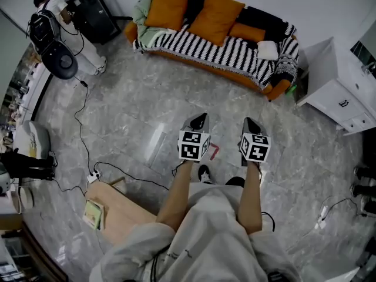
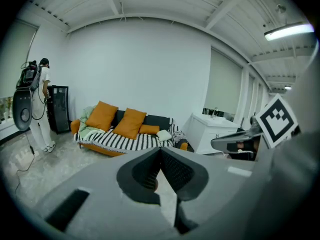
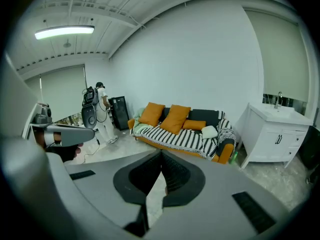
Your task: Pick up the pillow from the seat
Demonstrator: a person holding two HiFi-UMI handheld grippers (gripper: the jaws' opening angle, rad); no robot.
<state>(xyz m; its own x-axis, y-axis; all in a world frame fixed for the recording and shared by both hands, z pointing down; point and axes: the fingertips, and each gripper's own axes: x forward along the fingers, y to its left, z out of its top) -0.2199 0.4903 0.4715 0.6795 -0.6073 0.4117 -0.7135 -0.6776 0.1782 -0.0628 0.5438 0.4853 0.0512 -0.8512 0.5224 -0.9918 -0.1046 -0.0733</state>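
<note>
- The left gripper (image 1: pixel 200 120) (image 2: pixel 160 150), grey with black ribbed pads, has its jaws pressed together tip to tip, with nothing between them.
- The right gripper (image 1: pixel 250 122) (image 3: pixel 161 153), of the same make, is likewise closed and empty.
- Both are held side by side over the grey marbled stone floor (image 1: pixel 129 98), pointing towards the sofa.
- Well apart from them stands the orange sofa under a black-and-white striped throw (image 1: pixel 223 54), against the white wall.
- A large orange square fabric pillow (image 1: pixel 168 7) leans on the backrest, with a second large orange pillow (image 1: pixel 215 16) just beside it.
- A smaller orange oblong cushion (image 1: pixel 247 32) and a small white pillow (image 1: pixel 267 50) lie nearer the sofa's right end in the head view.
- A white cabinet (image 1: pixel 338 93) stands near that end.
- A person in white clothes (image 1: pixel 56 10) stands by a black cabinet (image 1: pixel 91 13).
</note>
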